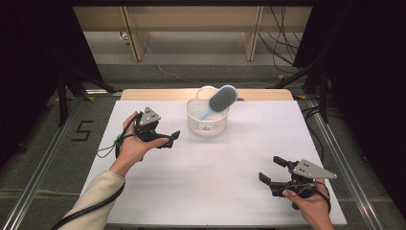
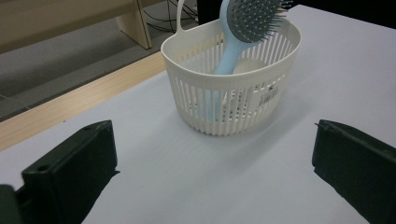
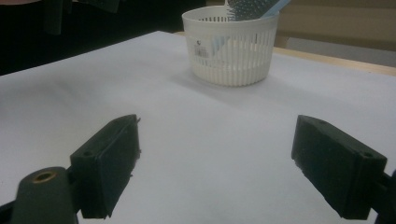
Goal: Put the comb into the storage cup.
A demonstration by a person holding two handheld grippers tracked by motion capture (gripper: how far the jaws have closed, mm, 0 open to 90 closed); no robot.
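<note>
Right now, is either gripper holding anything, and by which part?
Nothing is held. The left gripper and right gripper are both open and empty; the hairbrush stands in the basket.

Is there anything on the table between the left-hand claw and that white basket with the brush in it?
Nothing: in the left gripper view, bare white table runs from the open left gripper to the basket holding the hairbrush.

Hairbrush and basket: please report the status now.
Left gripper open, right gripper open, both empty. Hairbrush stands in basket, handle down. Nothing between.
</note>
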